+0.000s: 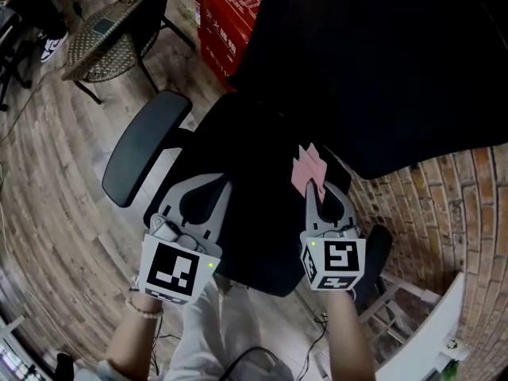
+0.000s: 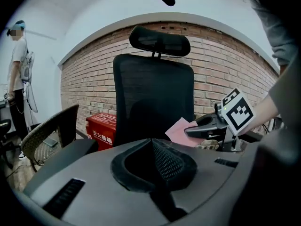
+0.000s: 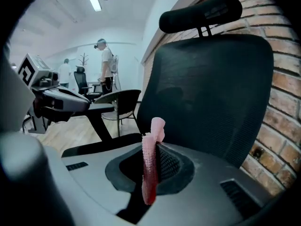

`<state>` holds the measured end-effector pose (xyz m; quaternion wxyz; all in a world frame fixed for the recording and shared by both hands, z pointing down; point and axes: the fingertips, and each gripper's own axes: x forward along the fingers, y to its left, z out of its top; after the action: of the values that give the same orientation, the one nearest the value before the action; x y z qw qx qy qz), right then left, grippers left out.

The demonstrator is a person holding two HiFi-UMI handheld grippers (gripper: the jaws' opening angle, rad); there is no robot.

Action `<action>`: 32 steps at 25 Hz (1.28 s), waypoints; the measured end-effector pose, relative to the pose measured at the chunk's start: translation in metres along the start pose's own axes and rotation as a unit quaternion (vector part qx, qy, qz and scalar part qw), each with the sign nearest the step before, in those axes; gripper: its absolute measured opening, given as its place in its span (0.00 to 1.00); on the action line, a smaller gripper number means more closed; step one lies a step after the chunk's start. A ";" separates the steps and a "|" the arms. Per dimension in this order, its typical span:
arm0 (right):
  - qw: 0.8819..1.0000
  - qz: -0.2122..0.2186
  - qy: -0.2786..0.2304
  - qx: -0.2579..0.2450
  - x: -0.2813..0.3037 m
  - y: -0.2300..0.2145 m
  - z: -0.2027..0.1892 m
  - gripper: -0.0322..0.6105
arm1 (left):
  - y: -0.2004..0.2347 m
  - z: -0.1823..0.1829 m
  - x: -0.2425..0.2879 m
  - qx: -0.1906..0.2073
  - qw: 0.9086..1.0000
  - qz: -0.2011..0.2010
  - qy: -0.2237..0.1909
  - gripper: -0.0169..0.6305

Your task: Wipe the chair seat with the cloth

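The right gripper [image 3: 151,150] has its jaws pressed together on the cloth [image 3: 149,166]. The cloth stands between them as a thin upright strip, with a curled corner poking out above the tips. Seen from the head view, the same right gripper [image 1: 316,190] points forward and the cloth [image 1: 308,167] fans out ahead of its jaw tips in a few pointed corners. The left gripper [image 2: 153,147] has its jaws closed against each other with nothing between them. It sits level with the right one, toward the left of the seat's front [image 1: 208,187].

The chair seat [image 1: 246,161] lies directly beneath and ahead of both grippers. Its front edge is nearest the person and its length runs away toward the backrest [image 1: 381,62]. The cloth hangs over the right side of the seat, so the right gripper is the one placed to wipe. A downward press and then a sweep across to the left looks like the next move. Whether the cloth already touches the seat cannot be told from these views.

The cloth is pale pink, small and thin, with a fine ribbed weave visible on its pinched edge. It looks soft and limp enough to fold under pressure. The seat is matte black, and any dirt on it is too dark to make out. An armrest [image 1: 145,145] flanks it on the left.
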<state>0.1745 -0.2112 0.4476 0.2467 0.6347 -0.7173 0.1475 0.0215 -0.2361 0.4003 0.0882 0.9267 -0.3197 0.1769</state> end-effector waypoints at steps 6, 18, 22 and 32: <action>0.998 -0.050 0.030 0.018 0.040 -0.030 -0.038 0.13 | 0.010 -0.031 0.035 -0.001 1.000 -0.007 0.010 0.05; 0.986 -0.131 0.099 -0.020 0.065 -0.073 -0.085 0.13 | 0.019 -0.068 0.060 0.014 0.999 -0.036 0.036 0.05; 0.981 -0.151 0.124 -0.002 0.076 -0.082 -0.102 0.13 | 0.022 -0.081 0.061 0.007 0.998 -0.040 0.043 0.05; 0.982 -0.109 0.149 0.035 0.123 -0.046 -0.122 0.13 | 0.035 -0.109 0.061 0.019 0.997 -0.033 0.060 0.05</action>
<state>0.2316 -0.2570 0.6112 0.3434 0.6878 -0.5937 0.2376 0.0145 -0.2674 0.5255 0.0956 0.9261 -0.2795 0.2347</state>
